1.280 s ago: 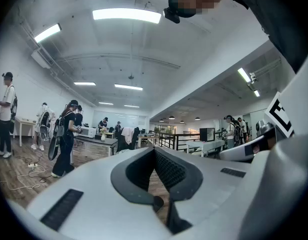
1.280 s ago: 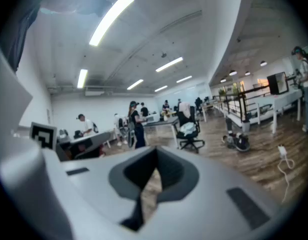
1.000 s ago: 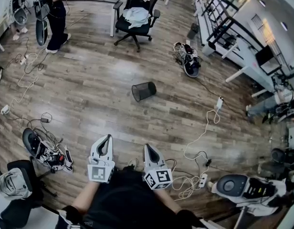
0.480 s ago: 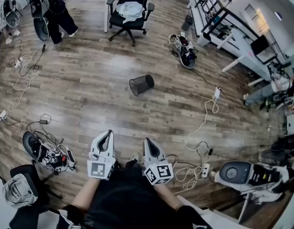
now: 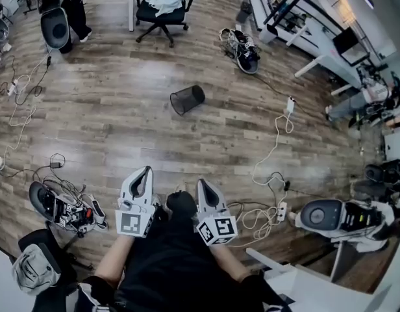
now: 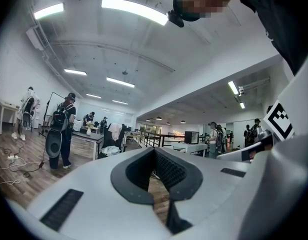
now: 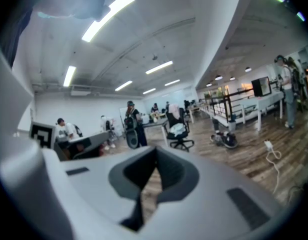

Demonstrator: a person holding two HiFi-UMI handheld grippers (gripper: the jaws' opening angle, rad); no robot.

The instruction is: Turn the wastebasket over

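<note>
the wastebasket (image 5: 187,99) lies on its side on the wooden floor (image 5: 109,129), well apart from both grippers. the left gripper (image 5: 146,171) and the right gripper (image 5: 202,183) have their jaws closed together, holding nothing.

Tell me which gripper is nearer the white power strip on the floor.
Right. In the head view the right gripper is to the left of the white power strip. The left gripper is farther left still, beyond the right one.

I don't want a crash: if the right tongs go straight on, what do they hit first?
Probably the tipped mesh wastebasket; the right tongs aim roughly there, though depth is unclear.
</note>
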